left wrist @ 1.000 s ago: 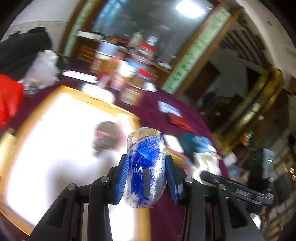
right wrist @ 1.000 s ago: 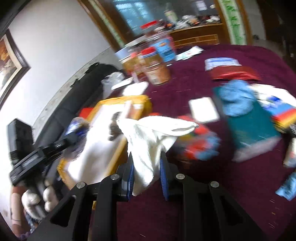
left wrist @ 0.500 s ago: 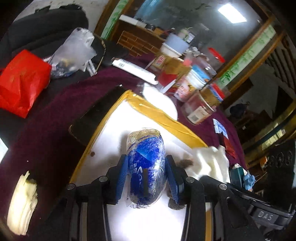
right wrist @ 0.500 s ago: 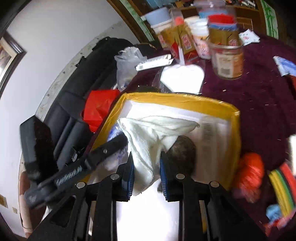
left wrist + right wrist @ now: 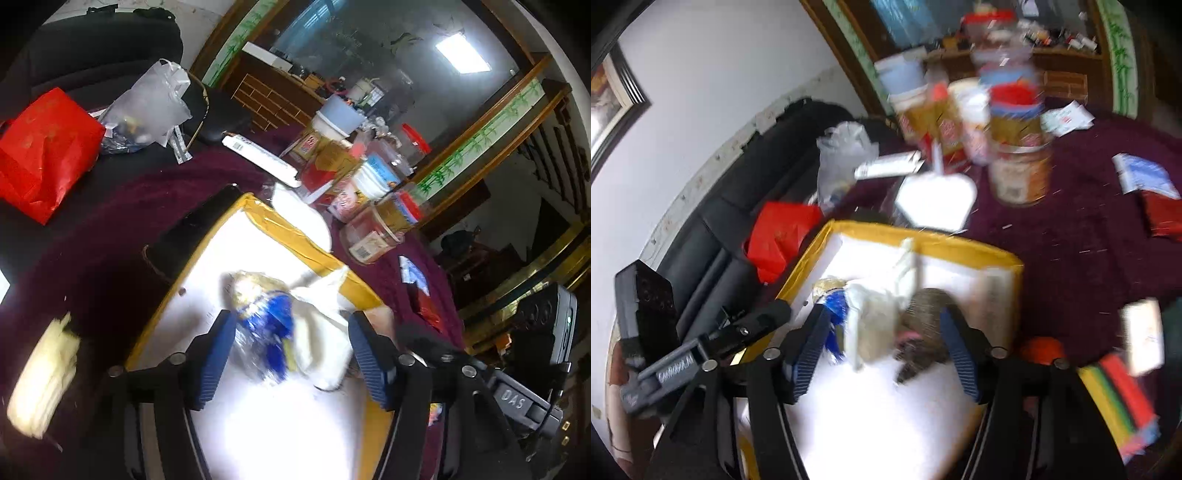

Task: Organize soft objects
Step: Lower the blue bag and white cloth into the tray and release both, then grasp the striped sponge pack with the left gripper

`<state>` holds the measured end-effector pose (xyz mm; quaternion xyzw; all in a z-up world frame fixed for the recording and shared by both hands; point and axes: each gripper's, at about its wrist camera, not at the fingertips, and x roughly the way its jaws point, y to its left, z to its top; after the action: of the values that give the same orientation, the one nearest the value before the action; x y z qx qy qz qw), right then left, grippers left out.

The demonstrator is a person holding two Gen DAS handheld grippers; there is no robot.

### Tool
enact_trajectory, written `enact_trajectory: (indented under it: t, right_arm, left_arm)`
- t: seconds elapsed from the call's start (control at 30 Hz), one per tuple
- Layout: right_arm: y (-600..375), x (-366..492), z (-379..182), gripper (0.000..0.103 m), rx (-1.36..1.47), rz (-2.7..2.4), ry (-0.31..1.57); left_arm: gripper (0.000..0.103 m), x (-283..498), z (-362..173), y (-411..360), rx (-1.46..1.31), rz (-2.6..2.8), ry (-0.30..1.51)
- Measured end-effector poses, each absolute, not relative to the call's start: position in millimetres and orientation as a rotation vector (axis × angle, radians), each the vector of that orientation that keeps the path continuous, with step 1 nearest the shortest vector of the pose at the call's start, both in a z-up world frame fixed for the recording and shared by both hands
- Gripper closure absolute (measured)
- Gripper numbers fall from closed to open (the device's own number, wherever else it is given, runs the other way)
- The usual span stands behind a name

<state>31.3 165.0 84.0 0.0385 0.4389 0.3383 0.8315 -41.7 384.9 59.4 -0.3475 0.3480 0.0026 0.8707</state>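
Observation:
A white box with a yellow rim (image 5: 291,230) (image 5: 923,236) stands on the dark red tablecloth. My left gripper (image 5: 291,358) hangs over it, its jaws opening. A blue-and-clear plastic packet (image 5: 264,325) lies blurred between them, free of both pads. My right gripper (image 5: 884,350) is also over the box with its jaws opening. The white cloth (image 5: 871,314) (image 5: 321,332) sits loose between them, touching neither pad. Next to the cloth lie the blue packet (image 5: 834,306) and a grey-brown furry thing (image 5: 927,314). Each gripper shows in the other's view.
Jars and cartons (image 5: 343,173) crowd the table behind the box, beside a white heart-shaped dish (image 5: 934,199). A red bag (image 5: 40,147) and a clear plastic bag (image 5: 151,103) lie on the black sofa. A folded pale cloth (image 5: 40,376) lies at the left, a striped item (image 5: 1123,398) at the right.
Both grippers have moved over the box and their jaws have spread wide. The left let go of the blue packet and the right let go of the white cloth; both now lie in the box.

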Motion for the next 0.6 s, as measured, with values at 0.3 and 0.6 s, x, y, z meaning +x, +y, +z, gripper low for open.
enact_trajectory:
  t: [0.3,0.6]
  right_arm:
    - [-7,-26,97,0.024,0.116,0.514,0.739]
    - [-142,-43,43,0.024,0.212,0.276,0.736]
  left_arm:
    - [0.024,-65,97,302,-0.602,-0.152,0.723]
    - [0.024,-46,76,159,-0.392,-0.314,0.886]
